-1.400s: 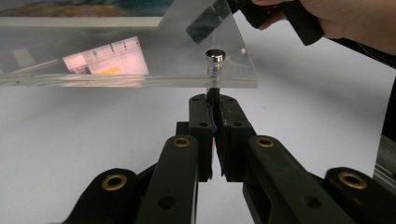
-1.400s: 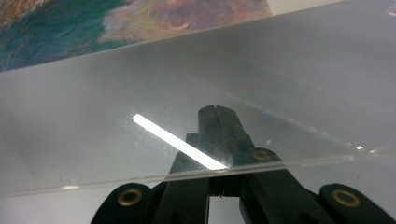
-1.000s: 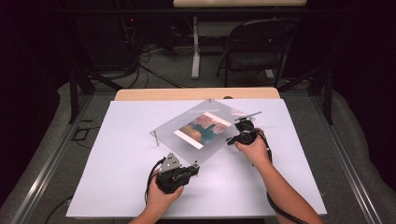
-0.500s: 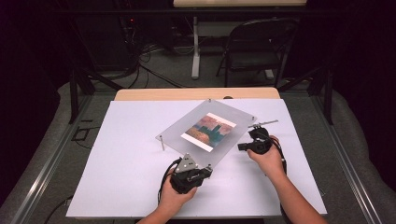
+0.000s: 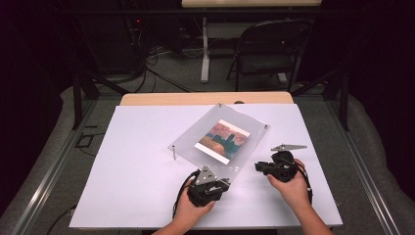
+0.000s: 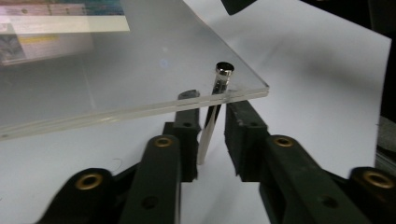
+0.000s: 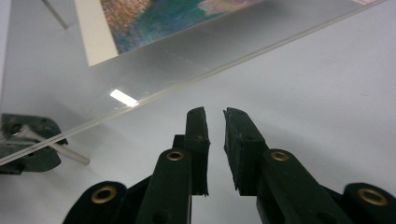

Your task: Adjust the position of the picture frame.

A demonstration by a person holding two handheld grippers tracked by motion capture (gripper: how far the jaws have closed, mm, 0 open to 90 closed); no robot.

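High view: a clear acrylic frame (image 5: 220, 139) holding a printed picture (image 5: 222, 140) stands on thin metal standoff legs over the white table (image 5: 127, 171), turned so that one corner points toward the person. The left gripper (image 5: 208, 186) sits at that near corner, and the right gripper (image 5: 274, 168) lies just off the frame's near right edge, apart from it. A loose grey three-cornered plate (image 5: 288, 147) rests on the table just beyond the right gripper. Far off stands a folding chair (image 5: 266, 49).

Left gripper view: the near corner's leg (image 6: 212, 116) stands upright between the two jaws, which have just been opening; a gap shows on each side of it, so the pads do not press it. The frame's corner overhangs the jaw tips, so any lift would meet the panel first.

Right gripper view: the jaws have just been opening and stand slightly apart with nothing between them. The frame's long edge runs slantwise ahead of them, up and to the left, with the picture beyond it. At the left, under the panel, the other gripper shows beside a leg.

Judging from this, the left hand is the nearer to a leg; the right must close in on the edge ahead.
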